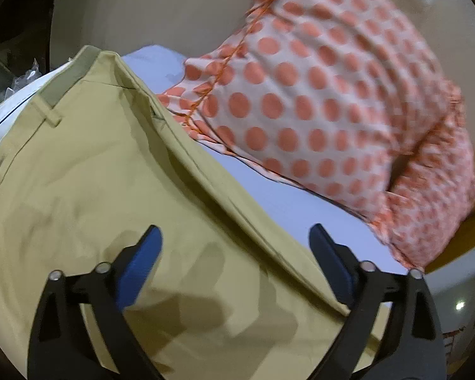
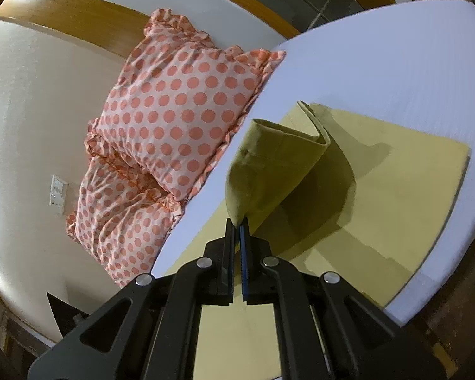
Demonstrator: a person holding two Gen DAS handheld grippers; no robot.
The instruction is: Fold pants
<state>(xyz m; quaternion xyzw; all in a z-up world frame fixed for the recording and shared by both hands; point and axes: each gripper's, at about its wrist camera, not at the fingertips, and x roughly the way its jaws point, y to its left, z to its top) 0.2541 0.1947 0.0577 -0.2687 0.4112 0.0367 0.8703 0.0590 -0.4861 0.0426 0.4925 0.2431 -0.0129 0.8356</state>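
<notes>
Close up in the right wrist view, the right tongs (image 2: pixel 236 221) are pressed together on a bit of the pants (image 2: pixel 395 171). The pinched cloth (image 2: pixel 269 164) stands up from the tongs in a tall curl, with its top edge folded over. It throws a dark shadow on the flat part of the pants below it.

Close up in the left wrist view, the left tongs (image 1: pixel 236 237) are wide apart, with the blue pads (image 1: pixel 142 259) facing each other. They hold nothing. They hang over the pants (image 1: pixel 95 190), and their shadow falls on the cloth.

The pants are tan and lie spread out on the bed (image 2: pixel 380 63), which has a pale sheet. In the left wrist view the waistband (image 1: pixel 76 66) with a belt loop (image 1: pixel 46 110) is at the far end of the pants, and one long folded edge runs beside the bare sheet (image 1: pixel 278 202).

Past the pants, two pillows (image 2: pixel 174 107) with orange dots and frilly edges lean at the head of the bed. One lies partly on top of the other. In the left wrist view the nearer pillow (image 1: pixel 316 95) sits just beside the edge of the pants, and it looks a bit blurry.

Farther back there is a cream wall (image 2: pixel 31 110) with a white switch plate (image 2: pixel 58 194), and a wooden strip (image 2: pixel 79 15) runs above the pillows.
</notes>
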